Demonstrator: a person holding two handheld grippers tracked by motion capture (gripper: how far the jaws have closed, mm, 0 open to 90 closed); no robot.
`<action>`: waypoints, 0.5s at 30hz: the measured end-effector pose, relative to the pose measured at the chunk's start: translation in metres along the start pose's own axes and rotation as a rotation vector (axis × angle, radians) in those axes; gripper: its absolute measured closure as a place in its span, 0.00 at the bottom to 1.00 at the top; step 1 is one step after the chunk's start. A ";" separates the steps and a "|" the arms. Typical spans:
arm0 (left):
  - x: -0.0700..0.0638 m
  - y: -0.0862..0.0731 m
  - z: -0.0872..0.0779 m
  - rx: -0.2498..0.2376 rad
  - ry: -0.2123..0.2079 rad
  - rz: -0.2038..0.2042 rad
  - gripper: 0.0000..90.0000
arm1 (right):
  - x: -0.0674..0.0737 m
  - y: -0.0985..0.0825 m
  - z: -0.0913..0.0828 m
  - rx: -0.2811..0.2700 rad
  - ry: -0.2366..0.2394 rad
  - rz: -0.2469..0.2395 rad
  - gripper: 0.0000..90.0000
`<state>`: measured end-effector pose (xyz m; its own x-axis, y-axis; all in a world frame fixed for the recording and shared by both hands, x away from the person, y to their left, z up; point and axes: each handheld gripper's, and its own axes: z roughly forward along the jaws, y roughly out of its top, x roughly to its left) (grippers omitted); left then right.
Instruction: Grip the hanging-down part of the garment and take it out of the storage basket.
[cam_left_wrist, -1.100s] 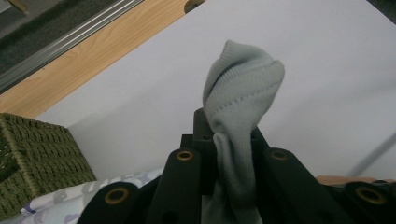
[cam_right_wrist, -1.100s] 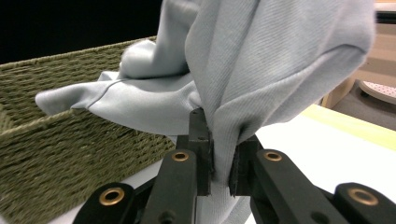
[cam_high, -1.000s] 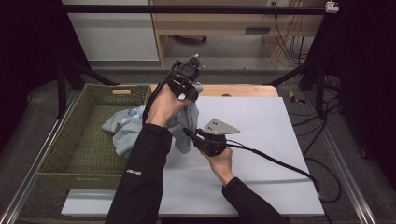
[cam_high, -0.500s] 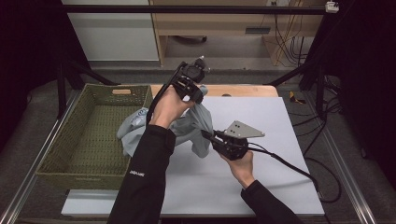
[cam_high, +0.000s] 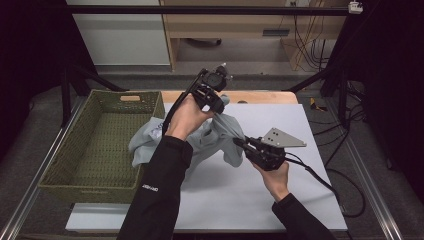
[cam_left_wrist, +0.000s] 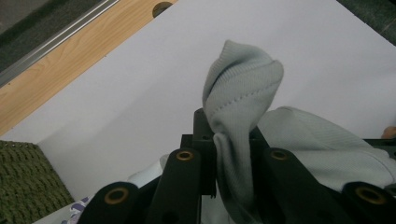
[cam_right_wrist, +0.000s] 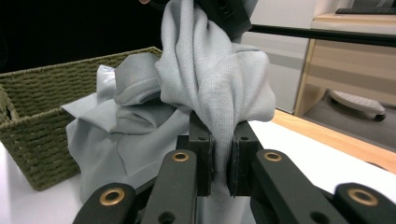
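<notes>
One pale grey garment (cam_high: 220, 135) is stretched between two grippers above the table. The left gripper (cam_high: 216, 102), held high near the far edge, is clamped on a bunched fold of the cloth, which pokes out past its jaws in the left gripper view (cam_left_wrist: 238, 93). The right gripper (cam_high: 240, 143), lower and nearer the person, is clenched on another fold, pinched tight between its pads in the right gripper view (cam_right_wrist: 219, 116). The rest of the garment hangs down, and part of it seems to drape over the rim of the single green woven basket (cam_high: 95, 145), though the sleeve hides that spot. The table (cam_high: 280, 195) has a white top with a wooden strip (cam_high: 260, 96) along its far side; beyond stand pale wood furniture (cam_high: 240, 25) and loose cables (cam_high: 305, 35) on a grey floor.
</notes>
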<state>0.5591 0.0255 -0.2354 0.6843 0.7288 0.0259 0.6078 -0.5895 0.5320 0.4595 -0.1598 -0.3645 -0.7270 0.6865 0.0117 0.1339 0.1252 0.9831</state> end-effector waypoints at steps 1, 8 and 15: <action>-0.001 0.000 0.000 -0.002 -0.003 0.000 0.90 | -0.001 0.000 -0.002 0.000 -0.003 -0.001 0.92; -0.006 0.001 0.000 -0.008 -0.004 0.005 0.90 | -0.008 0.002 -0.011 0.013 -0.039 -0.007 0.92; -0.009 0.002 0.000 -0.006 -0.006 0.007 0.90 | -0.016 0.003 -0.016 0.021 -0.083 -0.015 0.92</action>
<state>0.5541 0.0179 -0.2350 0.6909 0.7225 0.0249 0.6005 -0.5928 0.5366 0.4612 -0.1817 -0.3586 -0.6710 0.7413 -0.0189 0.1383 0.1501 0.9790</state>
